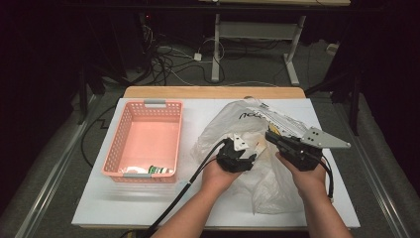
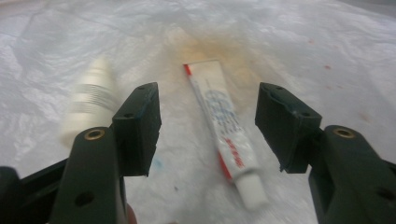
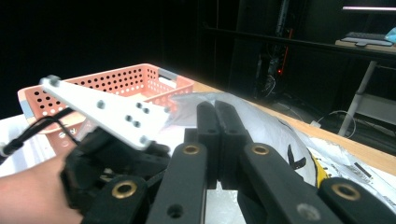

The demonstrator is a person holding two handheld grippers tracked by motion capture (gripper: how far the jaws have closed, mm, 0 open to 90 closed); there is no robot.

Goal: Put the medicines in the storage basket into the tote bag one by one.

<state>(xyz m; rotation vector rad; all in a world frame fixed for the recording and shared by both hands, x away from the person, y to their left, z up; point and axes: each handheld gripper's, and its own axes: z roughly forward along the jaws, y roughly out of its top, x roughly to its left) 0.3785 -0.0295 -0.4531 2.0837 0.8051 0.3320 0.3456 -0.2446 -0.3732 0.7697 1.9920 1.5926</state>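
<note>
A white plastic bag [image 1: 233,119] lies crumpled on the white table top, right of centre. My left gripper [image 1: 246,152] reaches into it. In the left gripper view the left gripper [image 2: 208,112] stands open over the bag's film [image 2: 303,46]. A white tube with blue and red print [image 2: 224,126] lies flat between the jaws, touching neither pad. A blurred white ribbed object [image 2: 91,102] lies just left of the left jaw. My right gripper [image 1: 272,136] [image 3: 215,109] is shut, its tips at the bag [image 3: 266,126]. Whether film is pinched between them I cannot tell.
A pink perforated basket [image 1: 148,106] [image 3: 116,77] stands at the left of the table, with a green and white tube [image 1: 161,170] lying at its near wall. The left gripper's cable trails off the front edge. Desk legs and cables fill the dark floor behind.
</note>
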